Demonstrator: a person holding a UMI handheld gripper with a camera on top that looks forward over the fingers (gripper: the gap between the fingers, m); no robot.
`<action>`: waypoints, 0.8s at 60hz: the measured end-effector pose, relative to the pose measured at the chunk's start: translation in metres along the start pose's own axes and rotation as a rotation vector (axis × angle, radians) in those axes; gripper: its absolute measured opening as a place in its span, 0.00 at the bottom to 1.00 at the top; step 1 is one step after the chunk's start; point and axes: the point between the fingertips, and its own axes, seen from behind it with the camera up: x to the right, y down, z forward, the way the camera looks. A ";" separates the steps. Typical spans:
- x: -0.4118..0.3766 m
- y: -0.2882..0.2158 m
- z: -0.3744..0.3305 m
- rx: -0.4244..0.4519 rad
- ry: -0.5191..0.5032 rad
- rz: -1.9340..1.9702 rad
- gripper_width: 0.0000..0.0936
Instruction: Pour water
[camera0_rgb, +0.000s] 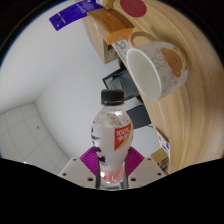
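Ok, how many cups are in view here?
1. The cup lies tipped with its opening towards the camera, on the wooden surface beyond the bottle held in the gripper. Others may be hidden behind the cardboard box.

bottle (109, 140): clear, black cap, red label | mug (152, 66): cream, orange patches

One bottle (109, 140), one mug (152, 66), one purple packet (76, 14), one wooden table (190, 105).
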 end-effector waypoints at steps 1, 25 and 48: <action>0.002 -0.002 0.001 0.001 0.001 0.017 0.33; -0.041 0.000 0.001 -0.091 0.055 -0.223 0.33; -0.170 -0.128 -0.053 0.113 0.227 -1.524 0.33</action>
